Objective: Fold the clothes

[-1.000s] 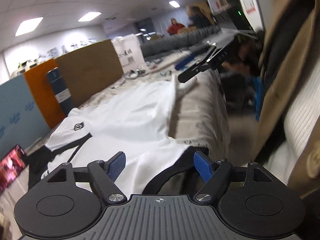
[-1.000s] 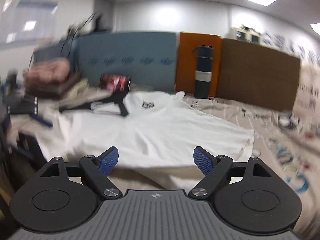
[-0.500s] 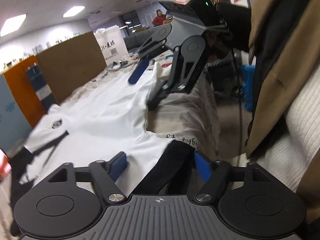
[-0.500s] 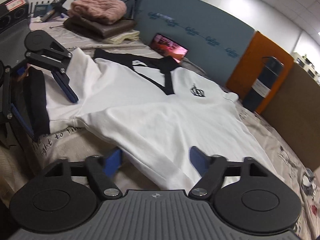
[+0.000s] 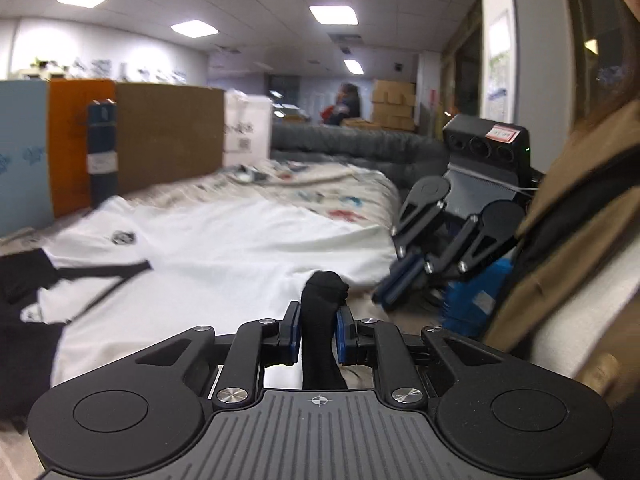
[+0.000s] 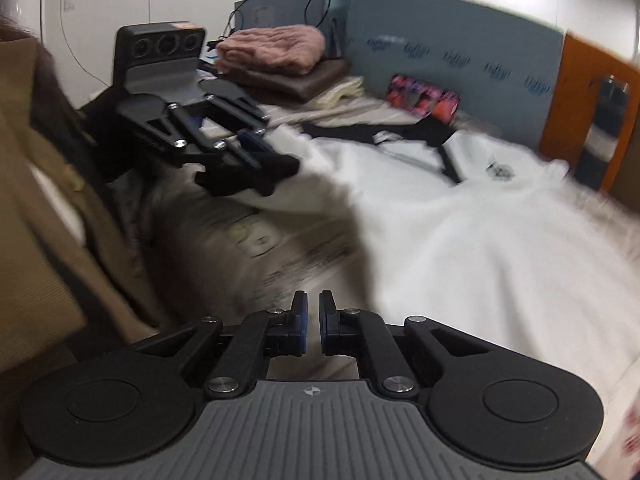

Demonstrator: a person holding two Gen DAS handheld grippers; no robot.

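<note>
A white T-shirt (image 5: pixel 224 240) with black collar and black sleeve cuffs lies spread on the table; it also shows in the right wrist view (image 6: pixel 460 216). My left gripper (image 5: pixel 318 330) is shut on the black sleeve cuff (image 5: pixel 322 296) at the shirt's near edge; it also shows in the right wrist view (image 6: pixel 256 152), holding the cuff lifted. My right gripper (image 6: pixel 313 320) is nearly closed with nothing visible between its pads, near the shirt's hem edge. It also shows in the left wrist view (image 5: pixel 400 280), beside the table's edge.
A patterned cloth (image 6: pixel 280 248) covers the table. Blue, orange and brown boards (image 5: pixel 168 136) stand along the far side with a dark bottle (image 5: pixel 102 152). Folded pink and brown clothes (image 6: pixel 276 56) and a phone (image 6: pixel 424 98) lie at the far end. A person's tan coat (image 5: pixel 560 240) is close by.
My left gripper has closed on the black sleeve cuff and lifted it. My right gripper has closed from wide open and moved off toward the table's edge.
</note>
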